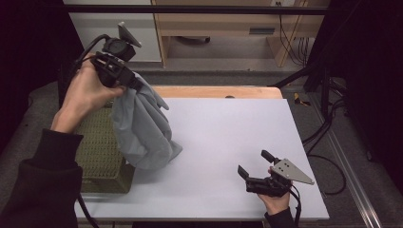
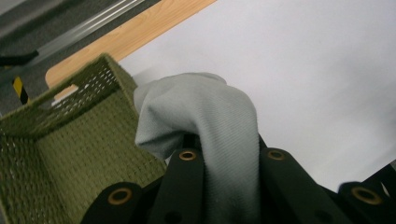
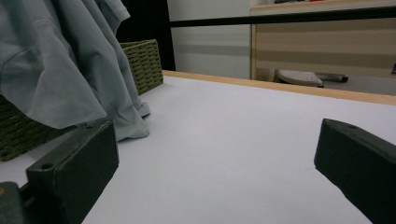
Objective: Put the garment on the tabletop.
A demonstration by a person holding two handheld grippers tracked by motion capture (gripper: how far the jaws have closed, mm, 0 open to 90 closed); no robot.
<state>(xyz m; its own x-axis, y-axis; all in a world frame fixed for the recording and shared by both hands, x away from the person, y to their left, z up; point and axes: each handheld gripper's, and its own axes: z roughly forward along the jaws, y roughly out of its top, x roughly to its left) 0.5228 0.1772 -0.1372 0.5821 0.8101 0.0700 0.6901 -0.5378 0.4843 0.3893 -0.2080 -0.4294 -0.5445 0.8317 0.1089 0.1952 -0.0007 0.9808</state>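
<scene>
A grey cloth garment (image 1: 141, 124) hangs from my left gripper (image 1: 129, 81), which is shut on its top edge high above the table's left side. The cloth's lower end drapes over the near right corner of a green woven basket (image 1: 100, 151) and touches the white table top (image 1: 228, 137). In the left gripper view the cloth (image 2: 210, 126) is bunched between the two black jaws, with the basket (image 2: 70, 140) below. My right gripper (image 1: 253, 169) rests open near the front right of the table, nothing between its jaws. From the right gripper view the cloth (image 3: 70, 60) hangs at left in front of the basket (image 3: 144, 63).
A wooden table edge (image 1: 214, 91) runs along the far side of the white surface. Beyond it stand a wooden desk (image 1: 228, 23) and a black frame bar (image 1: 190, 9). Cables (image 1: 328, 128) lie on the floor at the right.
</scene>
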